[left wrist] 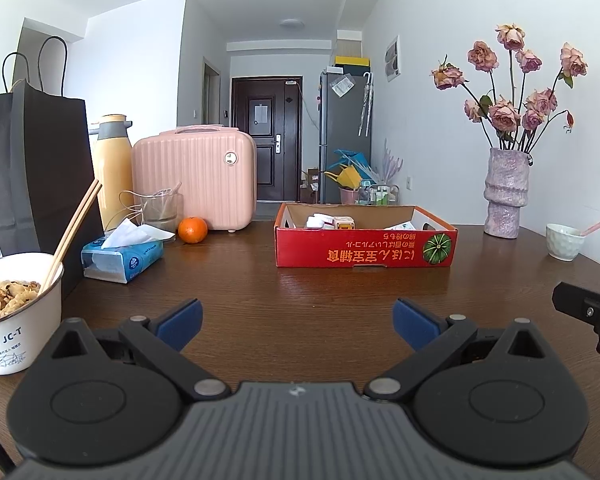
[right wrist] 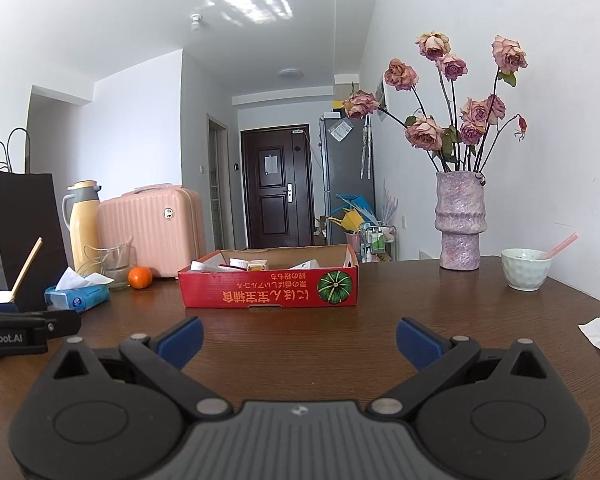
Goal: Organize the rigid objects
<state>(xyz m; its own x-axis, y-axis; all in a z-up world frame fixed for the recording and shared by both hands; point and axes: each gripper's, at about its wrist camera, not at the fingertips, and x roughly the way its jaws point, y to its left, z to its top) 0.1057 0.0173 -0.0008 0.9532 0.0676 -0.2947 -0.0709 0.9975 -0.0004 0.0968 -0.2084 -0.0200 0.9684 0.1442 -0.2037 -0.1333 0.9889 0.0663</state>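
While both tools hover low over the dark brown wooden table (left wrist: 300,292), the left claw (left wrist: 298,322) has its blue pads spread wide apart and grips nothing, and the right claw (right wrist: 300,340) is equally wide and also empty. Between the claws and the box, the table surface is bare. Further away sits the shallow red cardboard box with a green pumpkin picture (left wrist: 366,246), and inside it lie several small white and yellow packages (left wrist: 332,222); they are too small to name exactly. I judge them light and stiff, so a grip across the short sides should hold, but smooth plastic could slip. To the left stand a blue tissue pack (left wrist: 122,258), an orange fruit (left wrist: 193,229) and a pink ribbed hard case (left wrist: 194,178). At the far right stands a rough purple vase with dried roses (right wrist: 460,222), which looks fragile.
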